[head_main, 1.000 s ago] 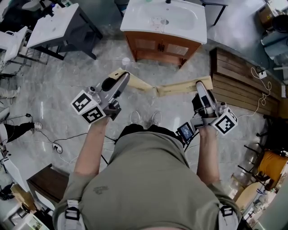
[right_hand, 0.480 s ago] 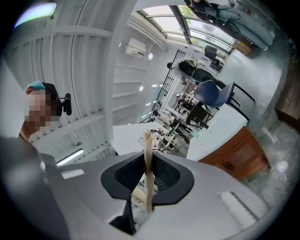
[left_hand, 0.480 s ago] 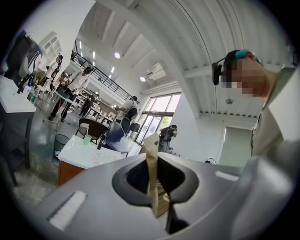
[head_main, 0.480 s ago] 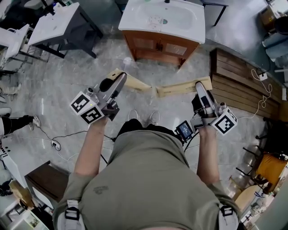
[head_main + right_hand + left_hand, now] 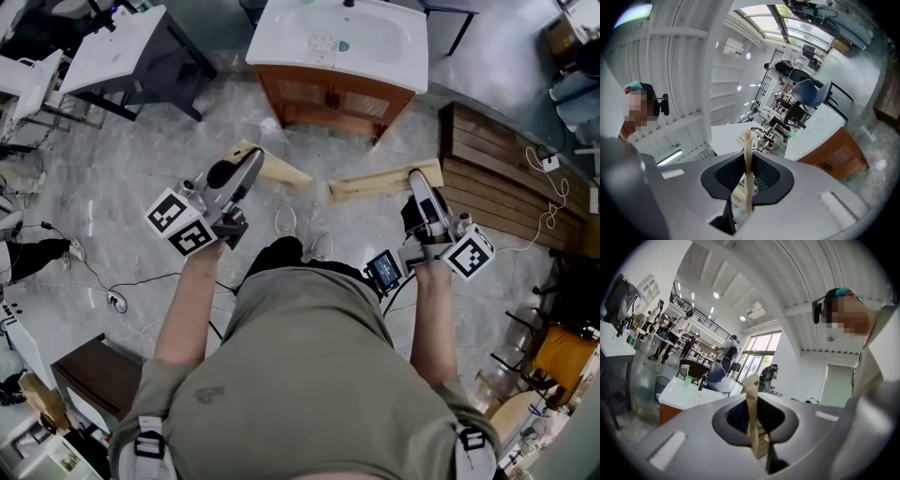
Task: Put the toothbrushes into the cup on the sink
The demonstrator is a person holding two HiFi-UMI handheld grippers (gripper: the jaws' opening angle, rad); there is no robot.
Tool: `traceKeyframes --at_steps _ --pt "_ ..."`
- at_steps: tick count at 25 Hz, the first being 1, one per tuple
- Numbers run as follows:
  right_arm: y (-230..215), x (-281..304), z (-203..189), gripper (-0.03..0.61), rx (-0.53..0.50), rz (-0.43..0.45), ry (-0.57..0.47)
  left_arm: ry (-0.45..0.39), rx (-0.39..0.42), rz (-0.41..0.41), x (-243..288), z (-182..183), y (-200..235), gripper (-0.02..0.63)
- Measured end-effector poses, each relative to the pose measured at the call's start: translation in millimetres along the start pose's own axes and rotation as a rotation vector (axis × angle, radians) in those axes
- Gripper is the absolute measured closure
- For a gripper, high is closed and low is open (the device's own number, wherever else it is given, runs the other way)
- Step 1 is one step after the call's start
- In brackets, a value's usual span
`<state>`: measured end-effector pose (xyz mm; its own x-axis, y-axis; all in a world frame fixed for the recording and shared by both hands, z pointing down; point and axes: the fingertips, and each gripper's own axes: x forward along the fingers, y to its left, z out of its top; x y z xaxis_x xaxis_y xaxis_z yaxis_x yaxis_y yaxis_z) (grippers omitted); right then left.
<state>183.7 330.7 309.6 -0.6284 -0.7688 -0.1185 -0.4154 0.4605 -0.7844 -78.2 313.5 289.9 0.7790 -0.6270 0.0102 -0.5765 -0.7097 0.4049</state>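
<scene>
Marble floor (image 5: 112,178) all round, open workshop. Left claw (image 5: 254,157) is clenched with nothing in it, held well short of the sink (image 5: 272,42). Green cup (image 5: 343,45) sits on the sink top beside the basin. Right claw (image 5: 415,175) is also clenched and empty.

Cardboard strips (image 5: 375,183) (two) beside a wooden pallet (image 5: 502,183).

Bare marble floor (image 5: 141,187) lies open between the person and the sink (image 5: 337,42), a straight path in. Slatted wooden platform (image 5: 506,178) blocks the right side. Grey desk (image 5: 122,52) flanks the sink's left. Loose cables (image 5: 112,300) trail on the floor at left, with a low dark cabinet (image 5: 94,380) near them.
</scene>
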Motion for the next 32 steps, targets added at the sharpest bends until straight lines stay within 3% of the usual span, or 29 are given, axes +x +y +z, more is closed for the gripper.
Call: traceKeyframes --at_steps 11,32 --pt "-15 24 10 0.517 -0.026 -0.031 0.032 -0.006 -0.007 -0.004 21 7 24 0.600" --pt "-60 109 15 0.517 0.003 -0.084 0.046 0.027 -0.045 -0.028 62 25 114 0.600"
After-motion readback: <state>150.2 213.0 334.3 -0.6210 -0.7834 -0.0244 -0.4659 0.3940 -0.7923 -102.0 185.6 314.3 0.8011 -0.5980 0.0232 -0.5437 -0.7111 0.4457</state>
